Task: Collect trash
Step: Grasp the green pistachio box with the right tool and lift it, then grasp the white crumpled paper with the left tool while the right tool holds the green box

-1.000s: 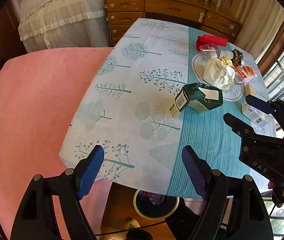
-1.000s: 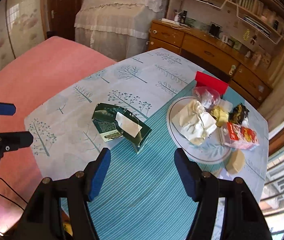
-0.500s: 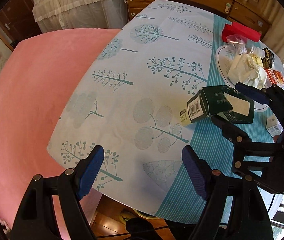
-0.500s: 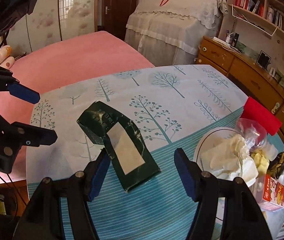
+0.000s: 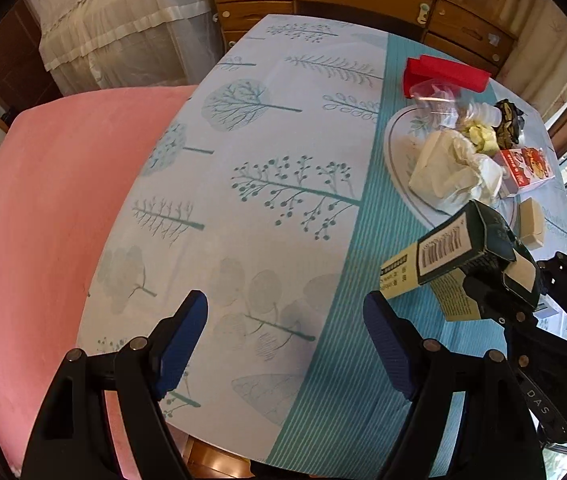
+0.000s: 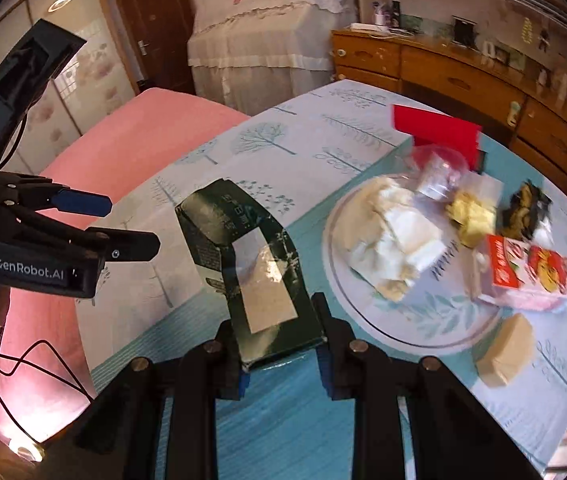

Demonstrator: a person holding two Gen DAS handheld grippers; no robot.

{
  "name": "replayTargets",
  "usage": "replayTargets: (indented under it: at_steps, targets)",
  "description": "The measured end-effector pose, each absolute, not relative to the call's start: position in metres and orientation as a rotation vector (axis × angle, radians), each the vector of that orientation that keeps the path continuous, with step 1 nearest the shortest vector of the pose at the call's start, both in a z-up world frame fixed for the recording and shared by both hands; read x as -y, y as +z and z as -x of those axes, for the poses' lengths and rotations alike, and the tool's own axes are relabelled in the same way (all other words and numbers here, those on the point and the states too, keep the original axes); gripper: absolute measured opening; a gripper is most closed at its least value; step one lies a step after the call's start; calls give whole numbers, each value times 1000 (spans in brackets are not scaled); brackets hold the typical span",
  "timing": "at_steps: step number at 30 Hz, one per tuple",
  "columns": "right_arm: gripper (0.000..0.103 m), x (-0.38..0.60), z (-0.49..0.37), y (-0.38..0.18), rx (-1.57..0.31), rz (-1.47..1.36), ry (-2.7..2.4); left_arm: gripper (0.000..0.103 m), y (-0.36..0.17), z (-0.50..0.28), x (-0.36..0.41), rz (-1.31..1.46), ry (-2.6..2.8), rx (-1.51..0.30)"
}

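Dark green carton (image 6: pixel 251 264), flattened-looking box with a pale rectangular patch on its top face, barcode label and tan strip on one end; it's tilted, near end clamped between the right gripper (image 6: pixel 283 354) pads, whose jaws have just been closing on it, above the teal striped part of the tablecloth (image 5: pixel 267 168). Left gripper (image 5: pixel 283 336) jaws wide apart, nothing between them. Other trash sits on the plate (image 6: pixel 423 340) beside it.
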State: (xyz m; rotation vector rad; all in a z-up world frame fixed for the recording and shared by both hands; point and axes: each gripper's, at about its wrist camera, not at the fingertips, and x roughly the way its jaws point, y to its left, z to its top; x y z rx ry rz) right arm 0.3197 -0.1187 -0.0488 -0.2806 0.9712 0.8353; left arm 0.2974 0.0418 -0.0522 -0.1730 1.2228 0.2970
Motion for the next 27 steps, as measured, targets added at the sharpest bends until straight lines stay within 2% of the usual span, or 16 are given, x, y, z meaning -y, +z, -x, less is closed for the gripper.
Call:
replayTargets:
  at_steps: [12,17,27]
  targets:
    - [26,221,-372,-24,-956,-23,526,79,-44,-389,18,110,114,-1200]
    - [26,237,-388,-28,-953,-102,476,86,-58,-428,44,46,65,-1225]
    - [26,252,-391,-42,-986,-184,456,86,-104,-476,70,5,47,-1299]
